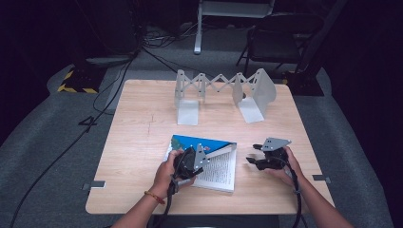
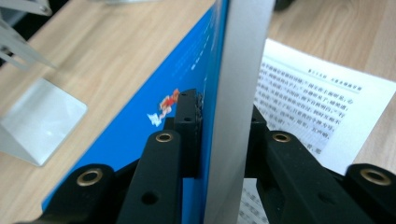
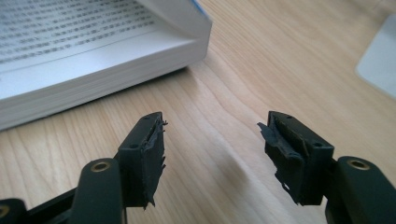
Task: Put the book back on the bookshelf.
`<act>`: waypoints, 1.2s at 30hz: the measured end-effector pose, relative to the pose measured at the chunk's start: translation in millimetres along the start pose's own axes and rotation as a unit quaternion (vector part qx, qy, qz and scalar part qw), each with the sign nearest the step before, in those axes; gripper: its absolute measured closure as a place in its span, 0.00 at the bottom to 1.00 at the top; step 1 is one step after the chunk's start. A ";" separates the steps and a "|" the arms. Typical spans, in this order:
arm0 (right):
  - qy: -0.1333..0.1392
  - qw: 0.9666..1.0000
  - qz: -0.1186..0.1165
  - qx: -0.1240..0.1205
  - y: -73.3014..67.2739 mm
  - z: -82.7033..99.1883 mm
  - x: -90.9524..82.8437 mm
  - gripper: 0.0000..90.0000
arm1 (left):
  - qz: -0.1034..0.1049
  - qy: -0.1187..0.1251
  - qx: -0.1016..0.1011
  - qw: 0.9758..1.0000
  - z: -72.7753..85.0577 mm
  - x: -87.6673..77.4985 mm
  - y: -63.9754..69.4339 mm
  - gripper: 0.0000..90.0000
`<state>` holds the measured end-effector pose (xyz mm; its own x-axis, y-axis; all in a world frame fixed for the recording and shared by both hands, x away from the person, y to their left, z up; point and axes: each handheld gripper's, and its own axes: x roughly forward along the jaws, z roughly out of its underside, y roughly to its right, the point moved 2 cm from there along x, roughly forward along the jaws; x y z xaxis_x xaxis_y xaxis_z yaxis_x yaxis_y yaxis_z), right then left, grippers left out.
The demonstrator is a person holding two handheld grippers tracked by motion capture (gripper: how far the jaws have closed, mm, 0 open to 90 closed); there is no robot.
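One open book at table centre, its cover pinched by left gripper; right gripper at 3 o'clock, spread, empty; one rack at 12.

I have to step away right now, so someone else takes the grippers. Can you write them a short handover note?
Left hand-held gripper: shut on the book's blue cover, lifted off the printed pages.
Right hand-held gripper: open, nothing between its jaws, over bare table beside the book.
Book lies near the table's front edge; the grey expanding bookend rack stands at the back.
Done: cover gripped and raised.
Left: probably closing the book and racking it.
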<state>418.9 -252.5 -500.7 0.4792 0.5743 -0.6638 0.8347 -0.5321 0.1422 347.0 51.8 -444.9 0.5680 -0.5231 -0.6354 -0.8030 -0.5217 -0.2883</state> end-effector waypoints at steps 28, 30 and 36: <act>0.101 0.993 -0.053 0.001 -15.1 -25.5 5.2 0.43 | 0.011 0.096 -0.031 0.995 -6.2 -22.9 -9.0 0.86; 0.119 0.992 -0.045 -0.003 -15.9 -31.9 -9.4 0.46 | 0.041 0.119 -0.047 0.991 -4.9 -20.8 -8.0 0.86; 0.144 0.989 -0.022 -0.010 -18.6 -43.4 -40.1 0.46 | 0.085 0.108 -0.045 0.990 -11.0 -20.3 -0.9 0.85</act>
<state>395.9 -238.7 -444.8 0.4969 0.7513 -0.4342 0.8605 -0.4914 0.1345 338.1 55.4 -423.8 0.4598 -0.7351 -0.4983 -0.8763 -0.4665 -0.1204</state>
